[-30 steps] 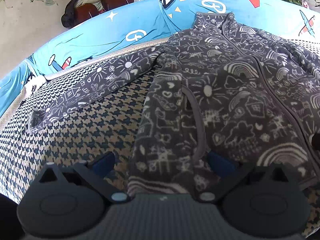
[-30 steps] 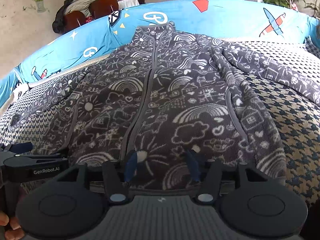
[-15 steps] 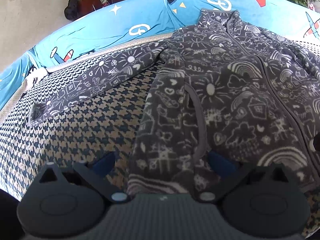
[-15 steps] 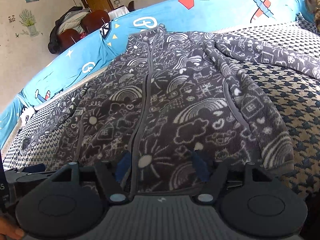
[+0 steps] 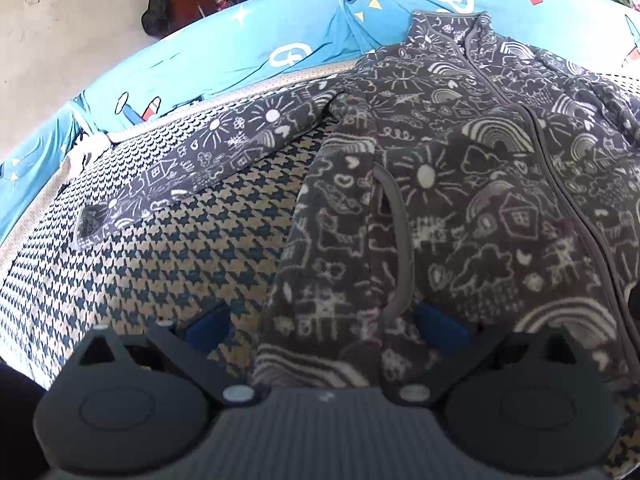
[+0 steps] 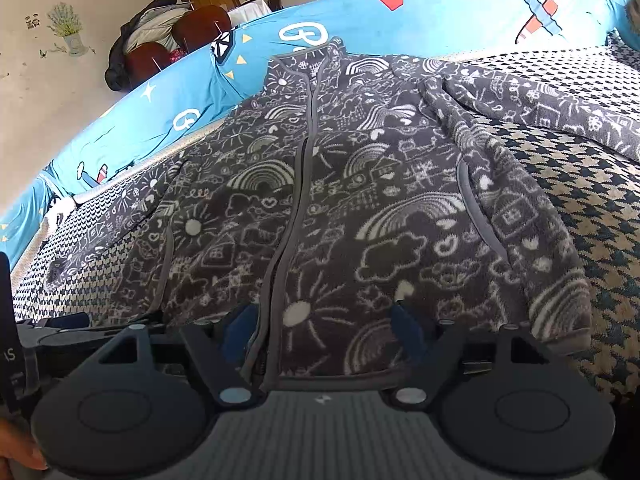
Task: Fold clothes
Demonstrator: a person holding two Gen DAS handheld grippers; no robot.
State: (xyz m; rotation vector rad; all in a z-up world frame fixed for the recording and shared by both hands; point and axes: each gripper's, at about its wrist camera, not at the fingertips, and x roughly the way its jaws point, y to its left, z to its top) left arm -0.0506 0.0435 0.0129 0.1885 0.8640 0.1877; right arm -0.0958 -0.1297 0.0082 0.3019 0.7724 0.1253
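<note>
**Fleece jacket spread flat, both grippers at its near hem**

At the far left, a blue printed cover (image 5: pixel 192 64) drapes the edge of the surface, with a pale wall and dark chairs (image 6: pixel 176 36) behind it. Nearer lies a houndstooth blanket (image 5: pixel 160 264), which carries everything else.

The jacket's left sleeve (image 5: pixel 192 164) stretches out leftward across the blanket, its cuff at the far-left end. The dark grey fleece jacket (image 6: pixel 360 208), patterned with white doodles of suns, rainbows and houses, lies face up in the middle, collar far, hem near, its zip closed along most of its length.

The left gripper (image 5: pixel 326 326) sits at the jacket's near left corner, its jaws spread wide: one blue finger stands over bare blanket, the other over the fleece beside the pocket seam. The hem lies between them with neither pad pressing it, though the lower edge is partly hidden by the gripper body, so contact underneath is hard to judge.

To the right, the right gripper (image 6: pixel 322 330) straddles the bottom of the zip at the hem. Its jaws are opening, the cloth between them but not pinched.

Farther right, the other sleeve (image 6: pixel 560 108) runs off across the blanket toward the far right edge.
</note>
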